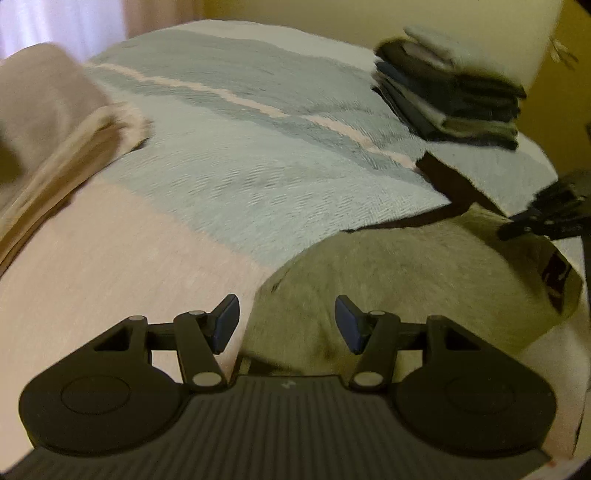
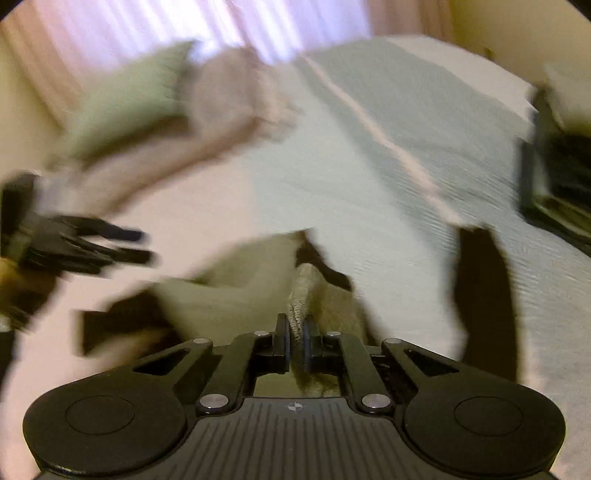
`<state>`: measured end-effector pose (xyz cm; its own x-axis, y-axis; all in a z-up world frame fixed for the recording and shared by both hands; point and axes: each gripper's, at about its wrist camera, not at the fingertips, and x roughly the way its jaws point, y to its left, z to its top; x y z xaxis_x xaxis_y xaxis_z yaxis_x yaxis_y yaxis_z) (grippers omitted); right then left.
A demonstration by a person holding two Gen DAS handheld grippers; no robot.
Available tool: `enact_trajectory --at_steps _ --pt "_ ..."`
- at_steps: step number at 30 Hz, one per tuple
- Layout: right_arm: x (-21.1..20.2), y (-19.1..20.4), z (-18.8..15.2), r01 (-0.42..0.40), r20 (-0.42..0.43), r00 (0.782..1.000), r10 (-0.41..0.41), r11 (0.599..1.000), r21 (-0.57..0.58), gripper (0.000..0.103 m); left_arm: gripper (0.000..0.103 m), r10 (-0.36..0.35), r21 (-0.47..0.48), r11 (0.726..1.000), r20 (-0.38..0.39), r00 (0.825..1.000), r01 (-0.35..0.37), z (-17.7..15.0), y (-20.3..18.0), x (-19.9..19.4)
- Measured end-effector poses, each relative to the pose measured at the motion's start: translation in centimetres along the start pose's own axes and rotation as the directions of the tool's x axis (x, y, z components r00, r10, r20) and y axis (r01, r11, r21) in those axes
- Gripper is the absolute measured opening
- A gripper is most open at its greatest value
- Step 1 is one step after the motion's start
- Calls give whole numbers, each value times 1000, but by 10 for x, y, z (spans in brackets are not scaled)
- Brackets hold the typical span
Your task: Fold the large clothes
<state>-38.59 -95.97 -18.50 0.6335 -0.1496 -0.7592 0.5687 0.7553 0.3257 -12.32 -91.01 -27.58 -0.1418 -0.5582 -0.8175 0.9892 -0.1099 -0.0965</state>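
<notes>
Item 1. Olive-grey garment (image 1: 406, 273), the piece being folded. Lies on the bed, at the near edge of the bedspread; in the left wrist view it fills the 4 o'clock part of the frame, with a dark printed patch near its right edge. In the right wrist view the garment (image 2: 236, 295) is bunched, one ridge of cloth rising to the jaws; dark sleeve-like parts trail to 8 o'clock and 3 o'clock, blurred.

Item 2. Left gripper (image 1: 286, 319). Jaws spread, nothing between the blue pads; the garment lies beneath and beyond them, not pinched. Seen from the right wrist view at 9 o'clock, left gripper (image 2: 122, 243), blurred, above the pink part of the cover.

Item 3. Right gripper (image 2: 295, 341). Jaws pressed together on a fold of the garment, which stands up between the pads. In the left wrist view it enters at 3 o'clock, right gripper (image 1: 517, 227), over the garment's far edge.

Item 4. Bedspread (image 1: 258, 155). Pale blue-green weave with a pink stripe running diagonally; pink section at 8 o'clock.

Item 5. Stack of folded clothes (image 1: 450, 92). Dark and grey pieces, on the bed at 2 o'clock, well apart from the garment.

Item 6. Beige blanket (image 1: 55, 122), rumpled, at 10 o'clock.

Item 7. Green pillow (image 2: 129, 96), at 10 o'clock in the right wrist view, blurred, beside the blanket.

Item 8. Curtain (image 2: 221, 26), pale, backlit, at 12 o'clock.
</notes>
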Motion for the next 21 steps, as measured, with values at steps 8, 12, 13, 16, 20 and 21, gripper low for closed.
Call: enact_trajectory --at_steps 8,12,13,16,20,21 --pt "11 213 -54 -262 -49 965 259 960 -99 3 52 112 -256 962 66 991 -92 -84 30 -149" --pt "39 301 -89 -377 -99 924 369 923 -81 3 52 196 -418 896 70 978 -150 -155 46 -225" --pt "45 328 -101 -410 -122 909 399 908 -89 3 52 228 -447 878 69 971 -174 -174 48 -245" --pt "59 406 -133 -513 -216 850 481 848 -133 3 52 308 -525 817 48 950 -238 -233 57 -302" --pt "88 473 -178 -580 -394 780 486 797 -166 11 52 408 -609 725 4 913 -321 -312 66 -370" --pt "88 479 -183 -589 -417 774 477 783 -198 18 53 425 -632 700 -8 905 -334 -328 68 -382"
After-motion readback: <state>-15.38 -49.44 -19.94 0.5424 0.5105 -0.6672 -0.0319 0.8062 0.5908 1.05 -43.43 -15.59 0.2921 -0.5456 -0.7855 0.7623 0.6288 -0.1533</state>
